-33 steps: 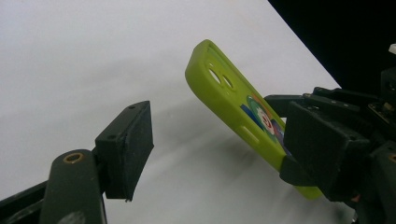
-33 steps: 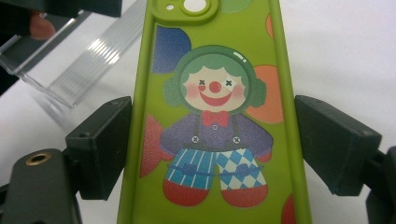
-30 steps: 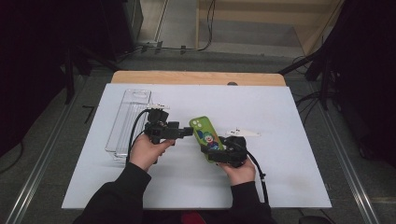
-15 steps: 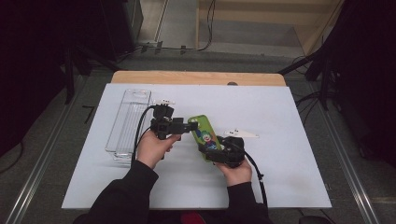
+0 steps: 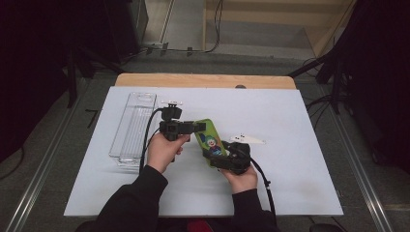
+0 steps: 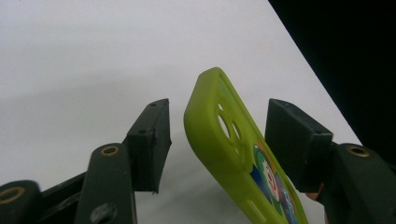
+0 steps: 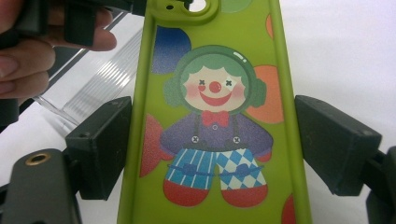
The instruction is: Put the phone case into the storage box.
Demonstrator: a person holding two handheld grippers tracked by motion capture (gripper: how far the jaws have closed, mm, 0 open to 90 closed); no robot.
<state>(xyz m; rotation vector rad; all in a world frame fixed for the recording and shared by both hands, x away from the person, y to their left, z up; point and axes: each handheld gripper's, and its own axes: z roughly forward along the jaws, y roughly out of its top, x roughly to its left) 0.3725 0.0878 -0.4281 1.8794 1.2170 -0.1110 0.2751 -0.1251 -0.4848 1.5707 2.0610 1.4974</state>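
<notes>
A lime-green phone case [image 5: 209, 140] printed with a clown is held off the white mat. My right gripper [image 5: 217, 153] is shut on its lower part, and in the right gripper view the pads [image 7: 100, 144] press both long edges of the case [image 7: 215, 116]. My left gripper [image 5: 199, 126] comes in from the left at the case's far end. In the left gripper view its jaws have just been closing around the camera-hole end of the case [image 6: 224, 135]. A gap still shows beside the left pad [image 6: 152, 140], so the left gripper [image 6: 219, 126] is open.
A long clear plastic tray [image 5: 133, 125] lies at the left of the white mat [image 5: 290, 169], just behind the left hand. A small white piece [image 5: 249, 140] lies right of the case and another [image 5: 171, 102] lies near the tray's far end. The wooden table edge [image 5: 203, 79] borders the back.
My left gripper has shifted slightly right, so its jaws now straddle the case's far end, and they have narrowed. The right gripper and the case have stayed in place.
</notes>
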